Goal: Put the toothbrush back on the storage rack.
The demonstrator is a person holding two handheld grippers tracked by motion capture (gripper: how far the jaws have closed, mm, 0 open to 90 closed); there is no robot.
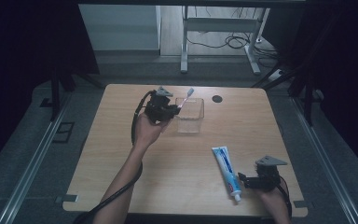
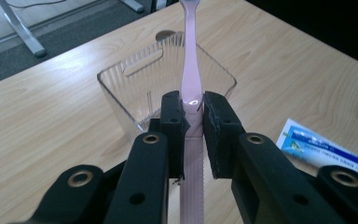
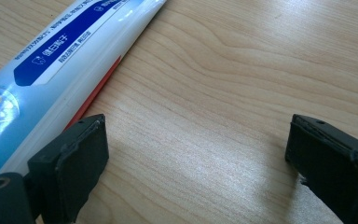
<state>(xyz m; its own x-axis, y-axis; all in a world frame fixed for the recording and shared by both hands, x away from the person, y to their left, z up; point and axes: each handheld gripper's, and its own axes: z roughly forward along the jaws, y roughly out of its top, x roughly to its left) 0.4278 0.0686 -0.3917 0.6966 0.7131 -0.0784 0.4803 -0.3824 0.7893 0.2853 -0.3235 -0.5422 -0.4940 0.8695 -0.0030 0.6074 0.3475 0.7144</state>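
Toothbrush (image 2: 191, 70): pink, slender handle with a ribbed lower section. It is clamped at mid-handle between two black jaws and held above the table (image 1: 121, 154), head end angled up and away over the container (image 1: 190, 115).

Container: clear plastic, square, open-topped, ribbed walls with a slot handle. It stands upright on the far centre of the table.

Toothpaste (image 1: 227, 171): white and blue tube with a red stripe. It lies flat near the front right edge, cap toward the person.

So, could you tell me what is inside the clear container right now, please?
Nothing shows inside the clear container; table wood shows through its walls. The pink toothbrush, clamped in the left gripper, is held above it. The jaws hide the container's near corner.
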